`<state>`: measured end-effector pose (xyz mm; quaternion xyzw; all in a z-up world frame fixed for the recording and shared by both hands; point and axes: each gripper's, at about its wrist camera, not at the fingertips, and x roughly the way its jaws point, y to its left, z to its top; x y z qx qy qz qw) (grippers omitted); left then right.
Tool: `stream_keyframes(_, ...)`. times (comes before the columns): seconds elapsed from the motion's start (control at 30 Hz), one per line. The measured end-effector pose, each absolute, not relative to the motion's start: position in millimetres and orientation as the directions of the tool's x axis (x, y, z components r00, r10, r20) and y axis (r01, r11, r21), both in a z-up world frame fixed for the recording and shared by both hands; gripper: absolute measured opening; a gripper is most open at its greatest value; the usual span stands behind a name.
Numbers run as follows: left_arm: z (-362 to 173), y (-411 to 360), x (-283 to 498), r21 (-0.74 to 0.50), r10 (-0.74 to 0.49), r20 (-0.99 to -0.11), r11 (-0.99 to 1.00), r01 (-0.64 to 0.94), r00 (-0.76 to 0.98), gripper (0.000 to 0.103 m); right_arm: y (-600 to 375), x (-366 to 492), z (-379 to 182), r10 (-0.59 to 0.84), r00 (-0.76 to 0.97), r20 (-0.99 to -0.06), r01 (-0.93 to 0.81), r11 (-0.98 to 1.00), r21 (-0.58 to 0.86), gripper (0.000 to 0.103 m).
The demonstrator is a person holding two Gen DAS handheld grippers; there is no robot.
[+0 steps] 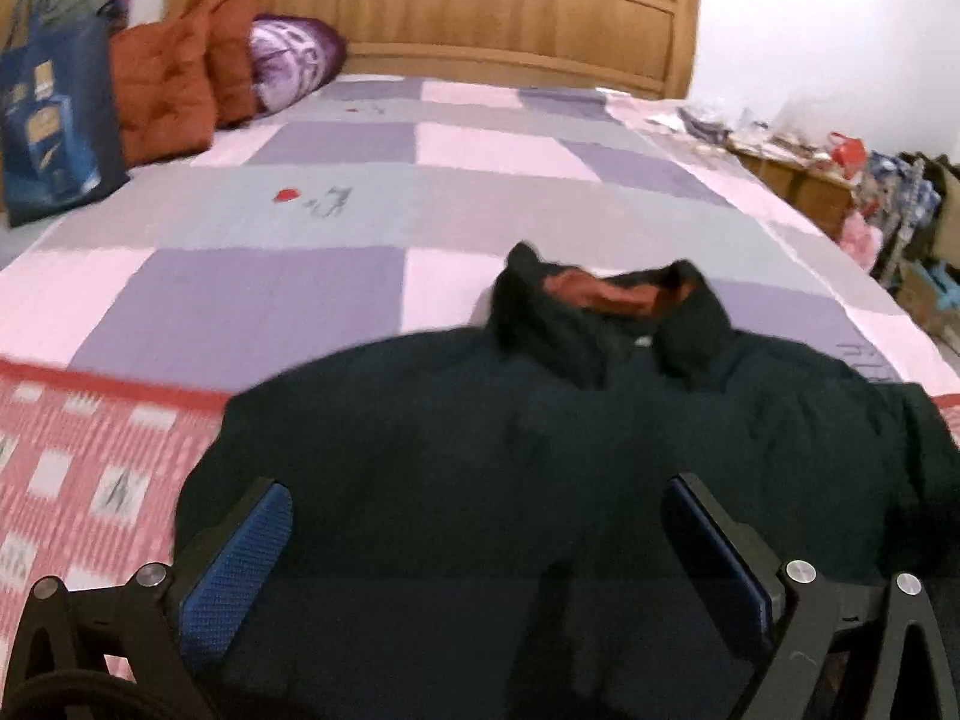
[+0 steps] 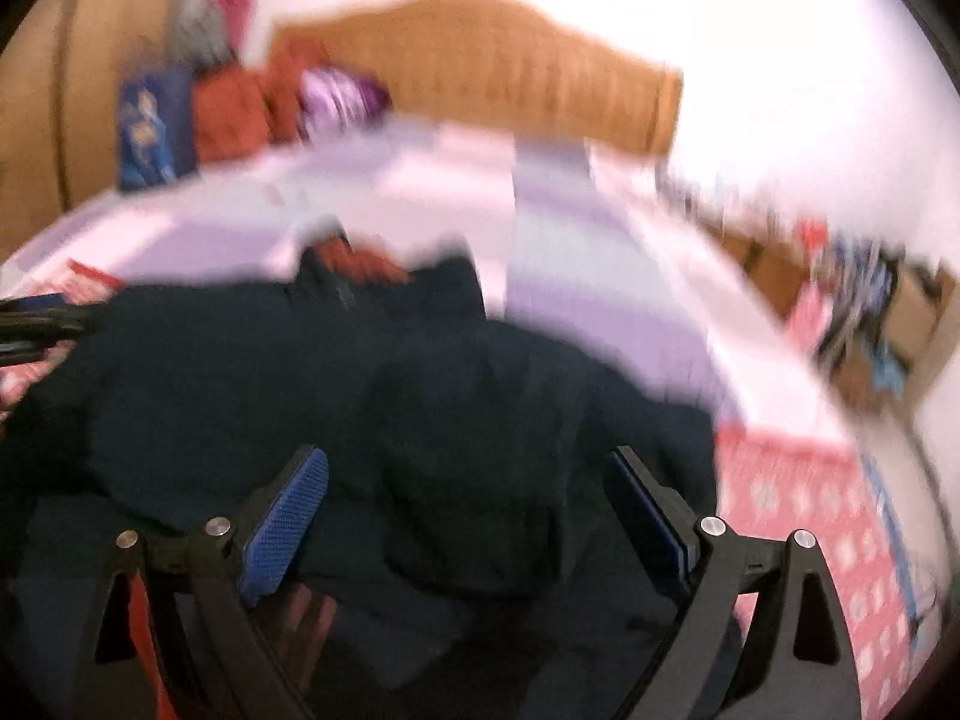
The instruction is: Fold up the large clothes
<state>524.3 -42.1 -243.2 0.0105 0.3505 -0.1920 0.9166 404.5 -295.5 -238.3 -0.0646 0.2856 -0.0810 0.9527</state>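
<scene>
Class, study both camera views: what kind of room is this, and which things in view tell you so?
Most likely a home bedroom. A wooden headboard stands at the far end of a bed with a patchwork quilt, cushions are piled at its head, and a dark jacket lies on it.

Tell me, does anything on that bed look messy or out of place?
Nothing looks spilled or damaged. The dark jacket lies on the quilt with its collar standing up, showing a rust-red lining. Cushions and a blue bag are heaped by the headboard. The right view is too blurred for detail.
</scene>
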Motion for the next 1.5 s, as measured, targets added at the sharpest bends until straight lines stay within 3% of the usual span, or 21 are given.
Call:
stream_keyframes(0.07,-250,-50,548,-0.111,-0.305,-0.681,0.942,0.318,0.666,0.101,-281,434,-236,-0.132,0.833,-0.537,0.067,0.988,-0.139,0.095)
stream_keyframes(0.13,-265,-42,573,-0.135,-0.261,-0.73,0.961,0.241,0.631,0.101,-271,478,-253,-0.083,0.795,-0.601,0.041,0.996,-0.083,0.095)
stream_keyframes(0.23,-300,-7,600,-0.072,-0.119,-0.802,0.992,0.103,0.586,0.103,-278,520,-302,-0.154,0.663,-0.732,0.055,0.986,-0.158,0.095)
stream_keyframes(0.37,-329,46,614,-0.157,-0.138,-0.834,0.987,0.009,0.535,0.103,-346,496,-320,-0.166,0.681,-0.713,0.169,0.983,-0.067,0.093)
stream_keyframes(0.5,-338,33,609,-0.045,-0.065,-0.816,0.998,0.049,0.574,0.103,-357,489,-332,-0.172,0.697,-0.696,0.187,0.981,-0.055,0.093)
stream_keyframes(0.77,-351,51,618,-0.107,-0.116,-0.836,0.993,0.049,0.536,0.103,-376,488,-342,-0.099,0.697,-0.711,0.166,0.986,0.026,0.093)
stream_keyframes(1.13,-339,69,579,0.004,-0.026,-0.835,0.999,0.053,0.55,0.103,-381,488,-341,-0.051,0.679,-0.732,0.131,0.99,0.052,0.093)
stream_keyframes(1.2,-329,67,560,0.036,-0.005,-0.82,0.997,0.062,0.572,0.1,-376,481,-330,-0.087,0.682,-0.726,0.114,0.993,-0.012,0.091)
stream_keyframes(1.3,-307,53,525,0.022,-0.073,-0.772,0.99,0.142,0.631,0.099,-360,455,-303,-0.187,0.723,-0.665,0.122,0.982,-0.143,0.091)
stream_keyframes(1.4,-291,13,496,-0.02,-0.199,-0.717,0.964,0.265,0.668,0.1,-334,432,-283,-0.136,0.78,-0.611,0.061,0.988,-0.142,0.091)
stream_keyframes(1.5,-297,-25,490,-0.027,-0.256,-0.734,0.936,0.35,0.629,0.1,-298,433,-282,-0.073,0.778,-0.624,-0.026,0.989,-0.148,0.091)
